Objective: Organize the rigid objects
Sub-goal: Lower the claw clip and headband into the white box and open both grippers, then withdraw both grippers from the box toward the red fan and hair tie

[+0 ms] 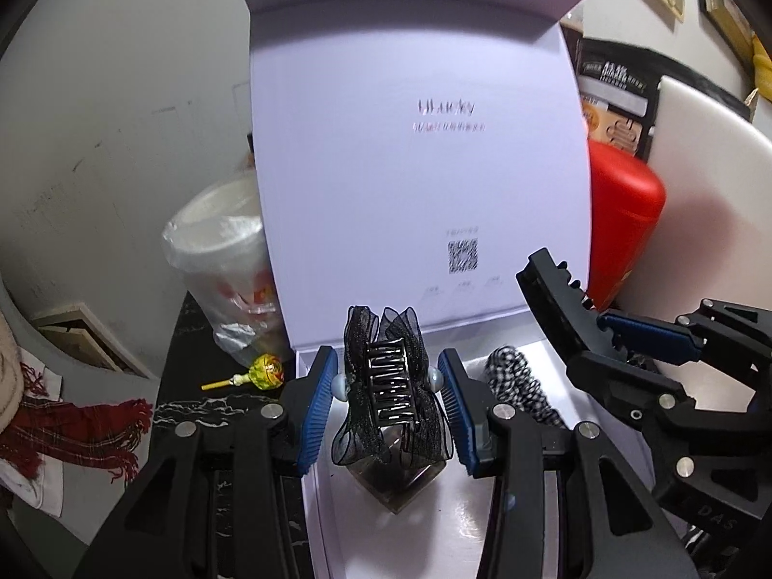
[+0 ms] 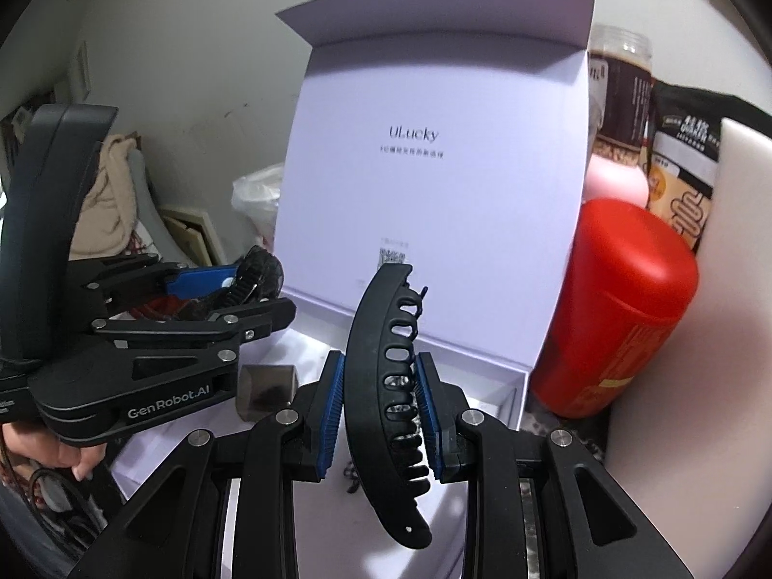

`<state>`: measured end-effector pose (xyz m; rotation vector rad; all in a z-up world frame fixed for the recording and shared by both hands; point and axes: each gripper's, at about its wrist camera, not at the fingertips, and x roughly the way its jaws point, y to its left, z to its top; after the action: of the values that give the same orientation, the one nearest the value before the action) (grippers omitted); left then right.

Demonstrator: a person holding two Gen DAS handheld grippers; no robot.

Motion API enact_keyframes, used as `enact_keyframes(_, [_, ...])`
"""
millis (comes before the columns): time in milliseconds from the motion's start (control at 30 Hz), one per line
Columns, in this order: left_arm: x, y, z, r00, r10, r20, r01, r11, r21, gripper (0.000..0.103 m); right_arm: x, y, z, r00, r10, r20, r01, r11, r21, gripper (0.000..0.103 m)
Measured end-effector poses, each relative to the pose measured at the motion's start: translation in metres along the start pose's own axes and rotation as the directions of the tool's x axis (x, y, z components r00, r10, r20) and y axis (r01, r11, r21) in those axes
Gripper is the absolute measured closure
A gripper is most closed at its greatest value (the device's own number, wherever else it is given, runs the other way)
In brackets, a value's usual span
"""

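Note:
My left gripper (image 1: 386,381) is shut on a black mesh-bow hair claw clip (image 1: 388,386) with pearl ends, held above the open white box (image 1: 318,506). Its upright lid (image 1: 415,154) fills the middle of the left wrist view. A smoky square block (image 1: 398,487) and a black-and-white checked hair piece (image 1: 518,381) lie inside the box. My right gripper (image 2: 381,386) is shut on a long black banana hair clip (image 2: 386,371), upright over the box's right half. In the right wrist view the left gripper (image 2: 231,289) comes in from the left with the mesh clip.
A red canister (image 2: 622,309) stands just right of the box, with jars and a snack bag (image 2: 680,178) behind it. Left of the box are a plastic-wrapped cup (image 1: 222,260), a yellow lollipop (image 1: 263,372) and a red scarf (image 1: 77,434). A hand (image 2: 62,453) holds the left gripper's handle.

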<state>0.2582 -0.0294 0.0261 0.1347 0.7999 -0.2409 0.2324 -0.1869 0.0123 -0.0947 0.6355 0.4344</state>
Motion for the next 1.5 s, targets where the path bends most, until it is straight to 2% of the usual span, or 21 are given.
enact_keyframes(367, [0.022, -0.005, -0.007, 0.997, -0.018, -0.081, 0.019, 1.0, 0.007, 0.06, 0.025, -0.003, -0.005, 0.998, 0.007, -0.066, -0.006, 1.0, 0.008, 0.074])
enact_keyframes(467, [0.027, -0.008, -0.01, 0.995, 0.003, -0.099, 0.0, 1.0, 0.029, 0.06, 0.031, -0.002, -0.007, 0.996, -0.01, -0.085, 0.009, 1.0, -0.006, 0.074])
enact_keyframes(833, [0.049, -0.013, -0.016, 0.983, -0.005, -0.183, 0.01, 0.999, 0.032, 0.06, 0.059, -0.002, -0.009, 0.989, -0.017, -0.146, 0.018, 1.0, 0.005, 0.074])
enact_keyframes(1100, [0.05, -0.026, -0.014, 0.983, 0.002, -0.185, 0.006, 0.999, 0.045, 0.06, 0.067, -0.001, -0.008, 0.986, -0.028, -0.162, 0.03, 0.999, 0.012, 0.073])
enact_keyframes(1133, [0.05, -0.025, -0.013, 0.981, 0.012, -0.191, -0.004, 0.999, 0.043, 0.06, 0.066, -0.001, -0.007, 0.987, -0.035, -0.157, 0.037, 0.999, 0.01, 0.069])
enact_keyframes(1167, [0.052, -0.028, -0.012, 0.98, 0.022, -0.196, -0.014, 0.999, 0.043, 0.059, 0.064, -0.001, -0.006, 0.987, -0.041, -0.153, 0.043, 0.999, 0.01, 0.059])
enact_keyframes(1233, [0.054, -0.03, -0.008, 0.98, 0.041, -0.196, -0.034, 0.999, 0.041, 0.059, 0.06, -0.001, -0.006, 0.989, -0.052, -0.14, 0.054, 0.999, 0.009, 0.052])
enact_keyframes(1300, [0.05, -0.031, -0.008, 0.981, 0.05, -0.189, -0.044, 0.998, 0.035, 0.056, 0.056, -0.002, -0.005, 0.989, -0.06, -0.133, 0.062, 0.998, 0.011, 0.052])
enact_keyframes(1400, [0.045, -0.027, -0.005, 0.982, 0.065, -0.176, -0.061, 0.998, 0.026, 0.038, 0.051, -0.004, -0.004, 0.99, -0.068, -0.12, 0.071, 0.997, 0.022, 0.05])
enact_keyframes(1433, [0.044, -0.027, -0.004, 0.984, 0.071, -0.166, -0.068, 0.997, 0.027, 0.028, 0.049, -0.004, -0.004, 0.991, -0.07, -0.118, 0.073, 0.997, 0.024, 0.05])
enact_keyframes(1467, [0.042, -0.028, -0.004, 0.985, 0.077, -0.155, -0.073, 0.997, 0.029, 0.024, 0.048, -0.004, -0.004, 0.99, -0.074, -0.116, 0.077, 0.997, 0.025, 0.049])
enact_keyframes(1500, [0.038, -0.03, -0.003, 0.986, 0.085, -0.143, -0.082, 0.996, 0.032, 0.024, 0.045, -0.005, -0.004, 0.99, -0.077, -0.114, 0.08, 0.996, 0.025, 0.049])
